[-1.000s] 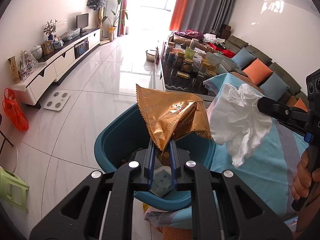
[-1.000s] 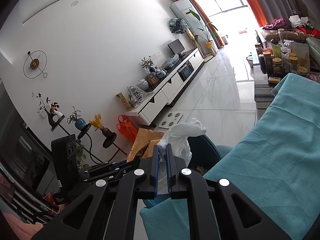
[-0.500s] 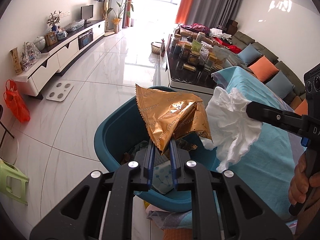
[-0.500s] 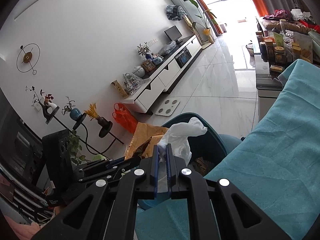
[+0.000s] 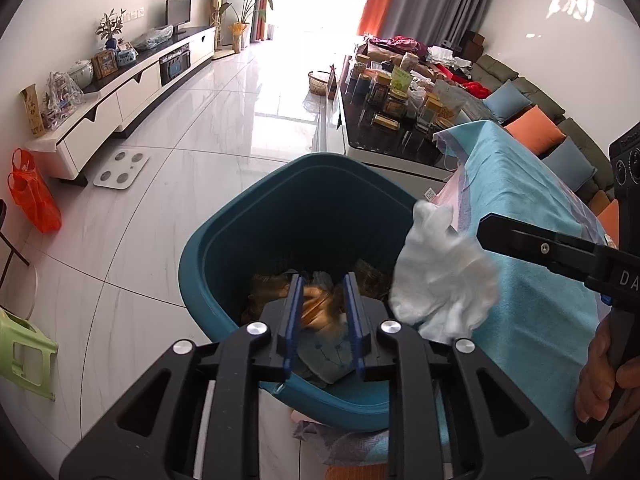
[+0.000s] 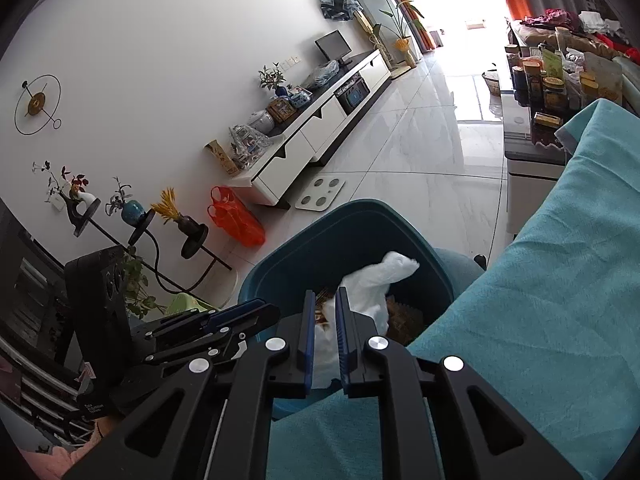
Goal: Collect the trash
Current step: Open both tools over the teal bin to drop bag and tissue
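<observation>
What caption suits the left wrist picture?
Left gripper opening over teal bin, gold wrapper dropping; right gripper brings white tissue.

Bright daylight floods in from the window [image 5: 320,4] at the far end, blown out to pure white. Its glare streaks down the glossy floor tiles [image 5: 224,120]. Both views bend hard at the rims, with dark corners. A golden smear blurs inside the bin [image 5: 304,216], whose depths sit in shadow; everything else is crisp.
</observation>
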Tool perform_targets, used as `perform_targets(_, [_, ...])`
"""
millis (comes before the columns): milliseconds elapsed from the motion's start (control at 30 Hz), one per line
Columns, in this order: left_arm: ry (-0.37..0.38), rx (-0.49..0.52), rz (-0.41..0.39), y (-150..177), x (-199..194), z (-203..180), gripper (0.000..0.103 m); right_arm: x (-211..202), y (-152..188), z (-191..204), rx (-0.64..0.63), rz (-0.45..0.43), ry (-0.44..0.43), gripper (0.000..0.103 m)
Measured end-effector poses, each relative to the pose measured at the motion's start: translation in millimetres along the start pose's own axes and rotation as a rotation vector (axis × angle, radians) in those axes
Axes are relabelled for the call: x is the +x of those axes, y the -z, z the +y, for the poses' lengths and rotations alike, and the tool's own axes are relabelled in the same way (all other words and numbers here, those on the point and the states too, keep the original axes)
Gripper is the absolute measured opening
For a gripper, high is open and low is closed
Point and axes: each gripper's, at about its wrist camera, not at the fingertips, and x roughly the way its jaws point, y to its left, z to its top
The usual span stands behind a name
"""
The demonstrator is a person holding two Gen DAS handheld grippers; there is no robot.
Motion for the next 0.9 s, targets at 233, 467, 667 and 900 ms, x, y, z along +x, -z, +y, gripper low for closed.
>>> perform_targets(233, [0.004, -0.009, -0.019, 1.9, -4.6, -0.2, 0.027, -7.4, 2.4, 2.3, -0.009, -0.014, 0.016, 0.011])
perform_targets(467, [0.047, 0.033, -0.087, 8.2, -26.9, -15.5, 0.045, -36.6, 10.6, 5.1, -0.045, -0.064, 0.033, 0.026])
perform_targets(667, [0.141, 0.107, -0.153, 16.6, -52.1, -46.5, 0.064, -86.5, 27.6, 4.8, -0.079, -0.141, 0.062, 0.040])
perform_targets(900, [0.340, 0.254, -0.155, 39.6, -66.8, -120.4, 0.070, -167.0, 65.4, -20.7, -0.061, -0.236, 0.165, 0.041])
